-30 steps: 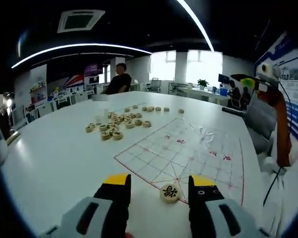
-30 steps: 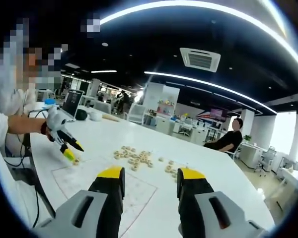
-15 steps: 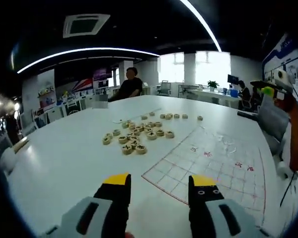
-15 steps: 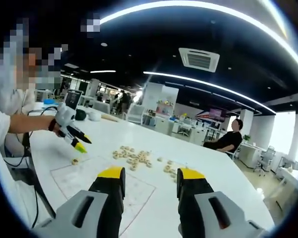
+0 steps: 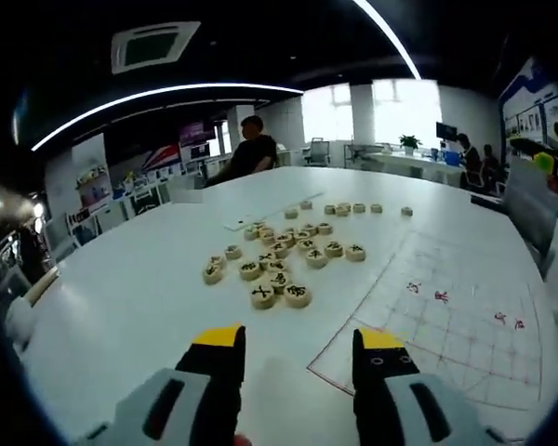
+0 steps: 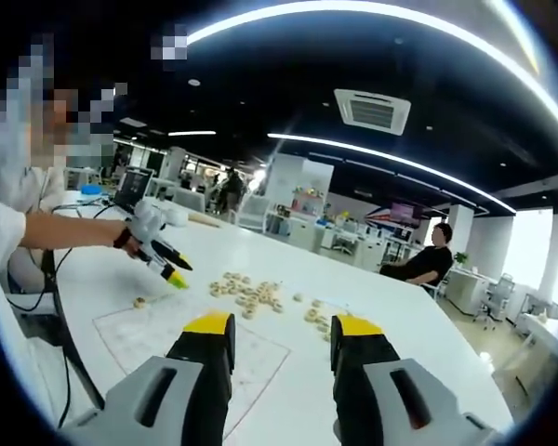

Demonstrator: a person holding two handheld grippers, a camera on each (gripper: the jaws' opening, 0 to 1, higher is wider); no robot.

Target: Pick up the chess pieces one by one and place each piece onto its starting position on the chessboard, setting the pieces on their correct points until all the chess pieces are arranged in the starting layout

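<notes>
Loose wooden chess pieces (image 5: 277,263) lie in a heap on the white table, ahead of my left gripper (image 5: 298,346). Its yellow-tipped jaws stand open with nothing between them. The red-lined chessboard sheet (image 5: 446,321) spreads to the right of that gripper. In the right gripper view, my right gripper (image 6: 281,336) is open and empty above the board sheet (image 6: 200,346). There the left gripper (image 6: 178,273) hangs in a person's hand, between a single piece (image 6: 140,302) on the board and the heap (image 6: 251,294).
A short row of pieces (image 5: 353,208) lies beyond the heap, and a few more pieces (image 6: 316,316) lie to its right. A person (image 5: 256,153) sits at the far side of the table. A laptop (image 6: 133,193) stands at the far left.
The left gripper has drawn away from the piece it stood around on the board's edge and swung toward the heap. That piece stays on the board. The right gripper has held still.
</notes>
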